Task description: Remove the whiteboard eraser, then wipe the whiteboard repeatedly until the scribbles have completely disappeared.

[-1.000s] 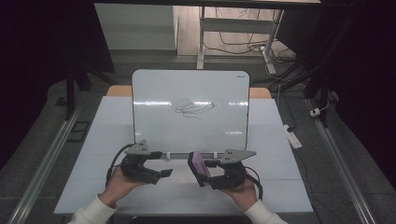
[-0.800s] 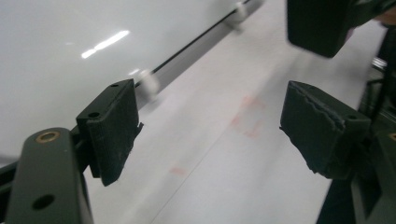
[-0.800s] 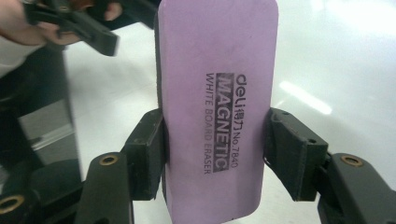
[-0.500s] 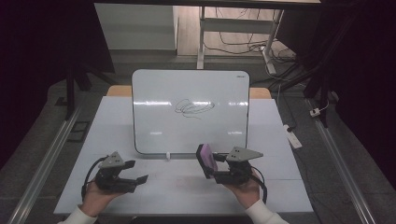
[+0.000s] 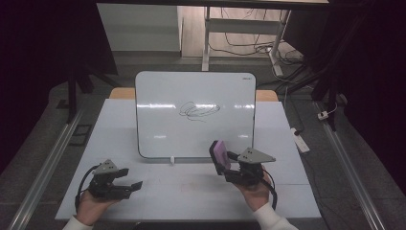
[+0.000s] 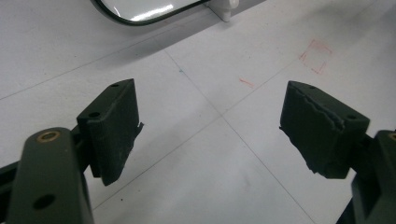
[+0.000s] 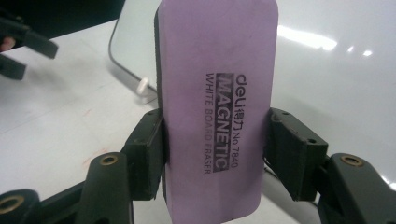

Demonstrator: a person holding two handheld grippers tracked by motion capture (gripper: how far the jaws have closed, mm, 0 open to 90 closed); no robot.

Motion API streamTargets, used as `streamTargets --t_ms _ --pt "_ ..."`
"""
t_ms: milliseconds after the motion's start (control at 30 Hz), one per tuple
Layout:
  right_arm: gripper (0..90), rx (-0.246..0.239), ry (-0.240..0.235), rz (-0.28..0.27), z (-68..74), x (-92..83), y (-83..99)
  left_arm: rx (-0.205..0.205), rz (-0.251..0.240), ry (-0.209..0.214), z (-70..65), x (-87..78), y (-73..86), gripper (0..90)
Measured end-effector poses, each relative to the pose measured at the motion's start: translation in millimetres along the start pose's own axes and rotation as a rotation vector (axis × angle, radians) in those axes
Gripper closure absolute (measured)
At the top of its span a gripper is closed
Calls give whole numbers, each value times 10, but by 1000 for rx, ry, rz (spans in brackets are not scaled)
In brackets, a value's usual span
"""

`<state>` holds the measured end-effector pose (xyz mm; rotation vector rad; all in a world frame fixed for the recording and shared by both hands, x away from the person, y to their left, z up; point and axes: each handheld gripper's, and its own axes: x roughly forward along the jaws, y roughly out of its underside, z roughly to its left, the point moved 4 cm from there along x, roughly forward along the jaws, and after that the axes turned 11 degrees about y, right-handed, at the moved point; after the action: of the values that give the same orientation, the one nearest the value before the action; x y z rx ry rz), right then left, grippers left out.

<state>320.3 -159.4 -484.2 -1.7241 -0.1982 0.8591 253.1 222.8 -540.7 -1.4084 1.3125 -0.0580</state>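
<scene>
A whiteboard (image 5: 195, 115) leans upright at the middle of the table, with a black scribble (image 5: 198, 110) on it. My right gripper (image 5: 226, 165) is shut on a purple whiteboard eraser (image 5: 219, 155), held just in front of the board's lower right part. In the right gripper view the eraser (image 7: 215, 107) stands on end between the jaws, its printed side facing the camera. My left gripper (image 5: 130, 188) rests open near the table's front left with nothing between its pads (image 6: 114, 126).
The white table (image 5: 191, 191) carries faint red marks (image 6: 317, 50) ahead of the left gripper. A small white clip (image 5: 172, 160) props the board's lower edge. A power strip (image 5: 299, 139) lies on the floor to the right. Metal rails run along both sides.
My left gripper has pulled back from the eraser to the front left and stands open. The right gripper has lifted the eraser slightly toward the board.
</scene>
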Motion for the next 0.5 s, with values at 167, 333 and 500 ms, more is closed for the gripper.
streamTargets --t_ms 167,333,500 --pt "405 -18 70 -24 -101 31 -147 -11 -15 10 14 -23 -22 204" --pt "405 -4 150 -64 -243 116 -422 -12 -13 13 24 -23 -11 204" --pt "405 -6 238 -83 -377 219 -672 -11 -13 16 31 -23 -9 204"
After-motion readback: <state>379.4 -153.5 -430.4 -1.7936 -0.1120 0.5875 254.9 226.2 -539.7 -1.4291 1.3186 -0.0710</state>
